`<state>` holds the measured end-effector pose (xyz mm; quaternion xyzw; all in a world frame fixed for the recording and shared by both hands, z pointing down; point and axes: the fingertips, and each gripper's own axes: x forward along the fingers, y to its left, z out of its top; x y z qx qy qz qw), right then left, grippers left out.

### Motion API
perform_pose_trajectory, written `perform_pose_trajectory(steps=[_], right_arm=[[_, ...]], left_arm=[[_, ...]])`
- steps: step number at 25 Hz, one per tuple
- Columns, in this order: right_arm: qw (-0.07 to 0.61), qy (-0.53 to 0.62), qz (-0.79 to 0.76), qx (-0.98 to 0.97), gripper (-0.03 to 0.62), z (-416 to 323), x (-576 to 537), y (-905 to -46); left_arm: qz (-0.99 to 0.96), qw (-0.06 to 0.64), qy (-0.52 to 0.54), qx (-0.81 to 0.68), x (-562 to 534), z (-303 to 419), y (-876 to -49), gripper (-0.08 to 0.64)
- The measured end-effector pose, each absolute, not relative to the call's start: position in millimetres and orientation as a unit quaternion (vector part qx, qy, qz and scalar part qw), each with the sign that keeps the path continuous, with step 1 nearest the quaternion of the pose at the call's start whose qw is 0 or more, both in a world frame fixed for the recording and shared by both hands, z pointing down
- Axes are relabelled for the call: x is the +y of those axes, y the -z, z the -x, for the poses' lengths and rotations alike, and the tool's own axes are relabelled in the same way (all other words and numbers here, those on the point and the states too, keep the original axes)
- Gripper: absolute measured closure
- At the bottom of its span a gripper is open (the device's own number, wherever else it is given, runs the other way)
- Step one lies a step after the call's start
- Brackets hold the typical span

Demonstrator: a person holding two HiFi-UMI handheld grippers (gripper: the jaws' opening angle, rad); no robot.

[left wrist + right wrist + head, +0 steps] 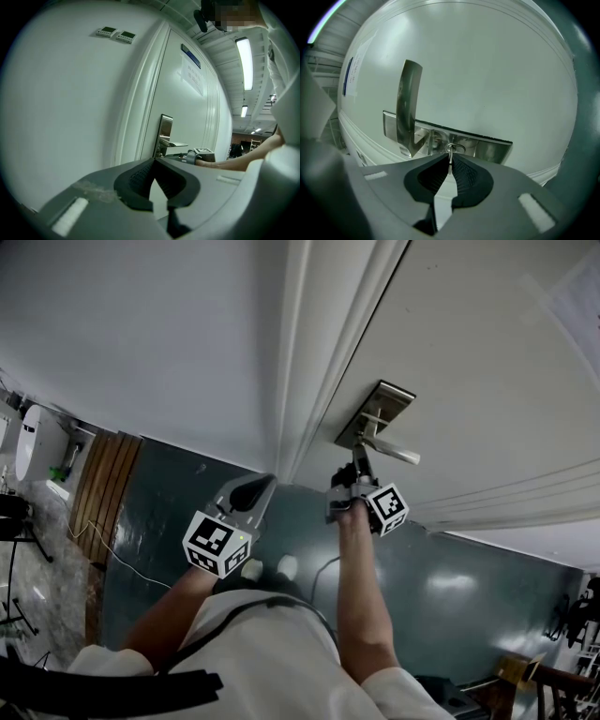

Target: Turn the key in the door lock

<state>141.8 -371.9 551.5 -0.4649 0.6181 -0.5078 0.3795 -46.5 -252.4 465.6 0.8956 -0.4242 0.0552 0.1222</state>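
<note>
White shirt (262, 652) and black strap (141, 688) fill the head view's bottom edge; L forearm (173, 606) and R forearm (361, 596) reach fwd from there. R tongs (360, 468) are up at the lock plate (380, 409) on the white door (487, 343), clamped on the key (449, 160). R gripper view shows both pads pinched onto the key's flat head, seen edge-on, w/ a small metal ring (455, 148) just past the tips, against the plate. Key sits at the plate just beside the base of the lever (408, 101); whether it's fully seated can't be told. That view is rolled, so the plate runs across it and the lever points up. L tongs (262, 480) sit left of the R ones, short of the door, near the frame (305, 362), touching nothing; tips together, nothing between them. L gripper view looks along the wall (70, 103) to the plate and lever, w/ the R gripper's marker cube (202, 152) just beside them. Two small wall units (116, 33) sit high on the wall, a paper notice (193, 77) is stuck on the door, and a strip light (244, 56) is lit overhead. Below, in the head view: dark green floor (187, 512), wood panel (103, 479) at far left, and a thin cable (117, 554) trailing over the floor.
</note>
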Motion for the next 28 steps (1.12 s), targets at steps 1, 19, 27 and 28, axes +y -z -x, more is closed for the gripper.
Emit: perform_pose_trajectory(steps=[1,19,27,28], right_arm=[[0.372,0.504,0.471,0.621,0.561,-141.9,-372.0,-551.0],[0.164,0.388,0.596,0.683,0.56,-135.7,-372.7,-541.2],[0.093,0.334,0.627,0.697,0.557,-133.5,-372.4,-540.2],[0.081,0.326,0.632,0.699,0.555,-133.5,-372.3,-540.5]], left_arm=[[-0.896,0.122,-0.055,-0.424,-252.2,47.0,-465.6,0.555],[-0.896,0.121,-0.041,-0.425,-240.1,63.0,-462.2,0.555],[-0.896,0.12,-0.039,-0.425,-230.7,74.5,-460.9,0.555],[-0.896,0.12,-0.039,-0.425,-229.7,75.8,-460.9,0.555]])
